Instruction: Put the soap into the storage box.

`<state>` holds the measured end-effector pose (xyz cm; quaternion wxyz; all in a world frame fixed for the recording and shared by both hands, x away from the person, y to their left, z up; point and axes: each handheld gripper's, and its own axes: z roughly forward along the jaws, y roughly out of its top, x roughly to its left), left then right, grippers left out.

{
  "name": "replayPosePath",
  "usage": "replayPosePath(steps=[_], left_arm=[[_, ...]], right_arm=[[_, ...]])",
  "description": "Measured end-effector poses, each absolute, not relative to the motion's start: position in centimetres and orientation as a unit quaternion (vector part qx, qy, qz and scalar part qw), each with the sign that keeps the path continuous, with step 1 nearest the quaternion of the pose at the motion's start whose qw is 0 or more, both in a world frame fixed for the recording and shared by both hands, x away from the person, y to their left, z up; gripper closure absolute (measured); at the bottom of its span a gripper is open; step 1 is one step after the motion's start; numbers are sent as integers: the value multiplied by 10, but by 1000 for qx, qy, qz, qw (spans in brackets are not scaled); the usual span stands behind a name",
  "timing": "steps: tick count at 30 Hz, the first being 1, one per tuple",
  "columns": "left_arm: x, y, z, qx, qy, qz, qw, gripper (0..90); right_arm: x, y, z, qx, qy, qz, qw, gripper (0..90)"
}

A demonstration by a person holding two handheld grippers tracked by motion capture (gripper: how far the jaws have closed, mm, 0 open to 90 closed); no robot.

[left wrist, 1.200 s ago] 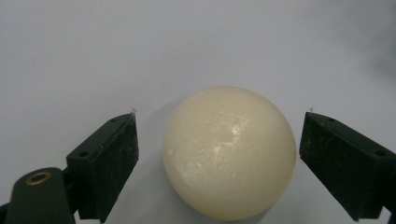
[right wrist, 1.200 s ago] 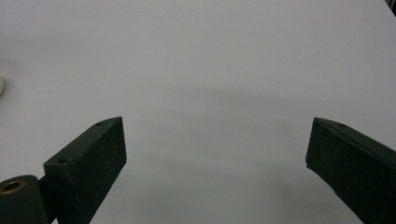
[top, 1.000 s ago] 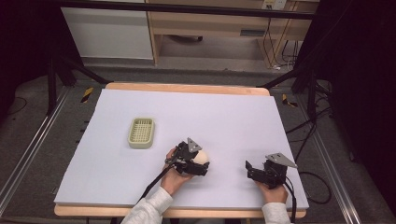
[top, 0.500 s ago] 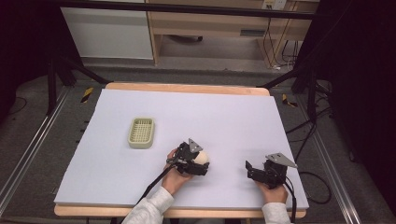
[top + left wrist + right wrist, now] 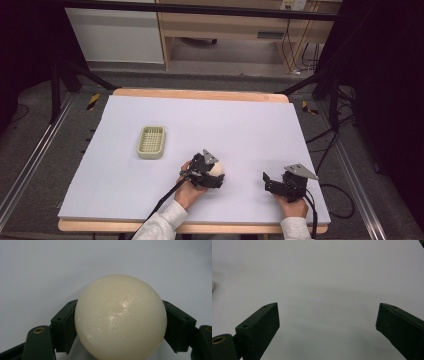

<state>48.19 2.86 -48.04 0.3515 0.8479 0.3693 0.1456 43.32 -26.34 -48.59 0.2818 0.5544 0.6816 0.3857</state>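
Cream and glossy, the ball point(image 5: 120, 317) sits on the white tabletop point(image 5: 250, 125), where the left hand-held gripper point(image 5: 210, 176) has just been closing and now clamps its widest part. It looks hard, light and slippery, so a grip across the middle suits it. Off to the side the right hand-held gripper point(image 5: 270, 182) gapes with nothing in it, and a basket point(image 5: 151, 142) lies beyond.

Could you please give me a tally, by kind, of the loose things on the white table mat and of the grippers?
Cream round smooth ball: 1, between the left gripper's jaws
Pale green slotted plastic basket: 1
Black two-jaw grippers: 2, left gripper, right gripper
Total: 4
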Motion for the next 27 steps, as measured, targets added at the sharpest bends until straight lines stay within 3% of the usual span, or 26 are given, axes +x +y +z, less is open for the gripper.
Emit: replayPosePath(steps=[27], left_arm=[[479, 29, -478, 856, 358, 162, 335, 239]], right_arm=[[433, -263, -486, 553, 683, 384, 283, 55]])
